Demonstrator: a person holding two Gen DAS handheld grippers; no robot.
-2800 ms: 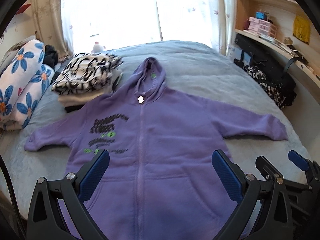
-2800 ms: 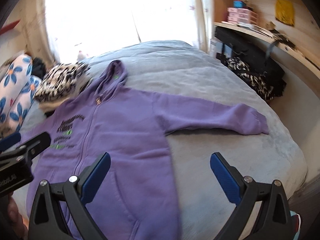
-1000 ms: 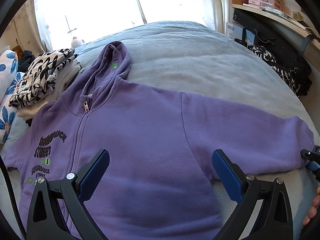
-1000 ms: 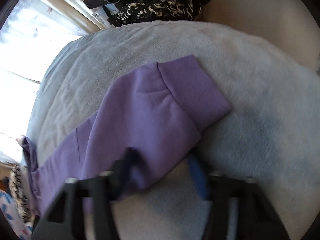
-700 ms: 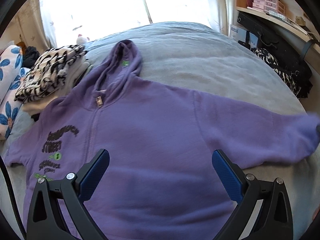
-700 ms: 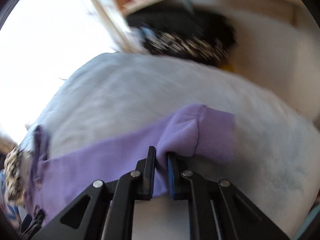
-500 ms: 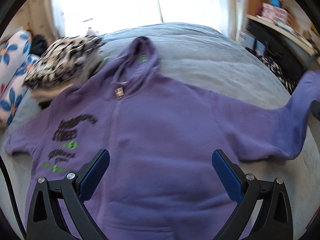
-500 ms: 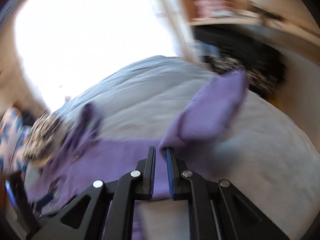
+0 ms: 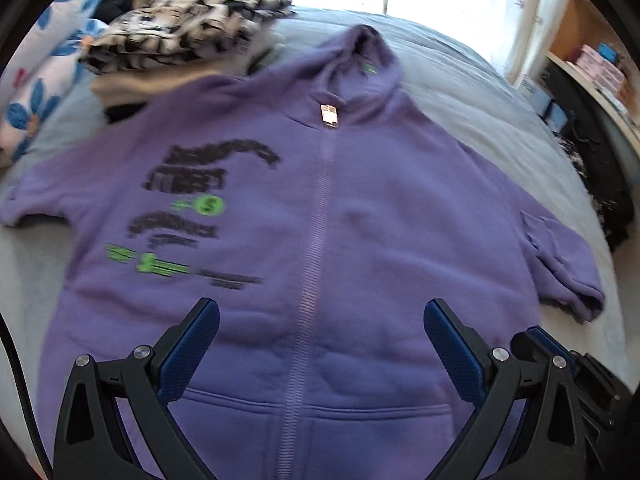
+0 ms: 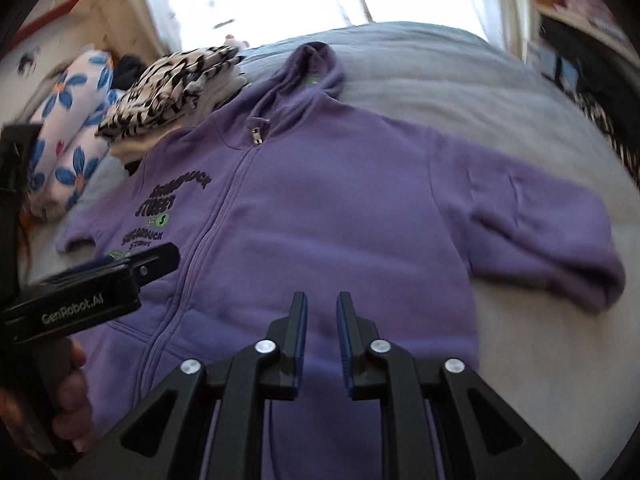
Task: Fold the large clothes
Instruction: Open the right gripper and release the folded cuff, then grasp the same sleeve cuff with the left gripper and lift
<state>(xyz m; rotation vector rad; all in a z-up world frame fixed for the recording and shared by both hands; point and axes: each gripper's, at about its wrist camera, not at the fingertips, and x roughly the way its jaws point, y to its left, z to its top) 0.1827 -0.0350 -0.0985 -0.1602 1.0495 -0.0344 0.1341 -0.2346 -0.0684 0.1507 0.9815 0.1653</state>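
Looking along the left gripper (image 9: 322,344), its two blue-padded fingers (image 9: 188,350) stand wide apart and hold nothing, hovering over the lower front of the purple hoodie (image 9: 360,208). This hoodie lies flat with the zipper up on the grey bed (image 9: 472,92), the hood toward 12 o'clock, and the sleeve at 3 o'clock is folded back on itself so the cuff (image 9: 560,264) lies on top. A stack of folded clothes (image 9: 188,20) sits at 11 o'clock, just beside the shoulder, and a flowered pillow (image 9: 36,92) at 10 o'clock. In the right wrist view, the right gripper (image 10: 322,344) points at the hoodie (image 10: 340,200) from above the hem, its fingers (image 10: 298,340) narrow with a small gap, nothing between them. At 9 o'clock the left gripper (image 10: 132,268) reaches over the printed chest, and a hand (image 10: 72,400) grips its handle at 8 o'clock.
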